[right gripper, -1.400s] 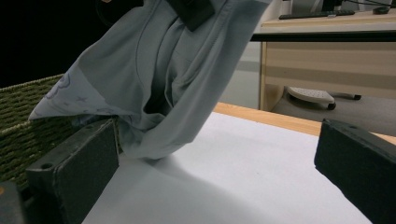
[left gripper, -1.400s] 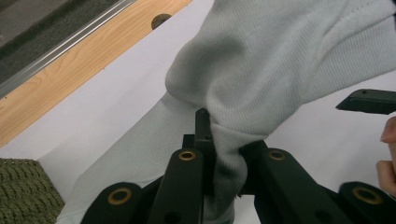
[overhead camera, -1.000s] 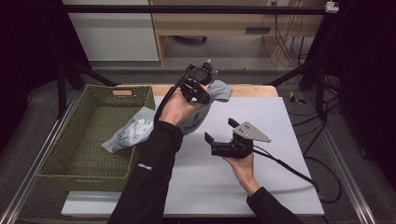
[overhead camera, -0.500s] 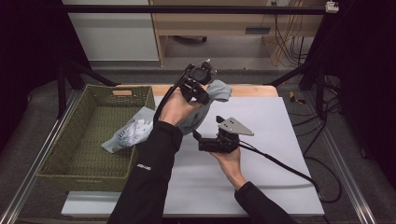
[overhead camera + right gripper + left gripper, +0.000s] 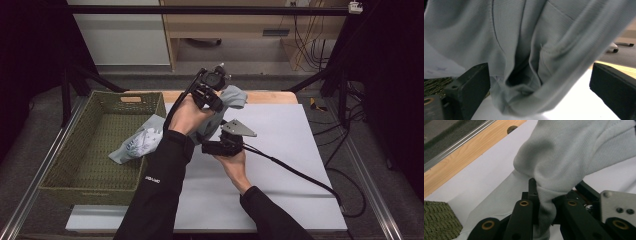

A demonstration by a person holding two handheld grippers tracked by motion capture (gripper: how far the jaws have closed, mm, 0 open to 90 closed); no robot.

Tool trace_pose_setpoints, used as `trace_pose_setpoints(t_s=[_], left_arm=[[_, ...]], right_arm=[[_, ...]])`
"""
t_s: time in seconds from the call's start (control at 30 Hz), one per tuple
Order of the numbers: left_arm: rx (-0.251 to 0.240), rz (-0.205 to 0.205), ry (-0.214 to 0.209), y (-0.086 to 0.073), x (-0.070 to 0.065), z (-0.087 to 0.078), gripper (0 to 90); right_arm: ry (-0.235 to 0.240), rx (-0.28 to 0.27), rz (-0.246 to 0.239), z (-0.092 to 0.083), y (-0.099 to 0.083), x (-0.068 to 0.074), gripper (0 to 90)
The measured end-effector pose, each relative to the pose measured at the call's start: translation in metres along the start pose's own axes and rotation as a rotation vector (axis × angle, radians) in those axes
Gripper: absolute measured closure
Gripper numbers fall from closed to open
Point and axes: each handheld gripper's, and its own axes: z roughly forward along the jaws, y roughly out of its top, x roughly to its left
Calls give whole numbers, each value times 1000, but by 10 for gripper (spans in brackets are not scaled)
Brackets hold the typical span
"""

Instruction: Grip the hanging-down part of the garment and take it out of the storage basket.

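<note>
while your left gripper point(image 5: 210, 90) holds the pale grey garment point(image 5: 564, 162) up with its jaws pinched on a fold of the ribbed cloth, your right gripper point(image 5: 224, 145) sits just below with its jaws spread wide and fabric hanging between them. the garment drapes from the far middle of the white table point(image 5: 280, 150) down across the rim of the green woven basket point(image 5: 75, 150), its printed end lying inside. my read is that you're lining up a second hold, so go for the thick hem drooping between the right jaws and bite a single edge, not the bunched folds. keep the left one high so the cloth hangs free. the two grippers are very near each other, so mind the right one's grey plate and trailing cable. there's open table to your right and toward you; the basket wall crowds the left.
</note>
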Motion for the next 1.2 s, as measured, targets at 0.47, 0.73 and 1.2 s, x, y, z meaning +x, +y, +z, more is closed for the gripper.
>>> trace_pose_setpoints(t_s=[0.47, 0.73, 1.2], left_arm=[[-9, -8, 9, -4, 5, -6, 822], [-24, -7, 7, -7, 8, -13, 822], [-45, -4, 17, -6, 6, -23, 822]], right_arm=[[29, 3, 0, 12, 3, 7, 762], [44, 18, -26, 5, 5, 4, 850], [86, -6, -72, -26, 16, 3, 856]])
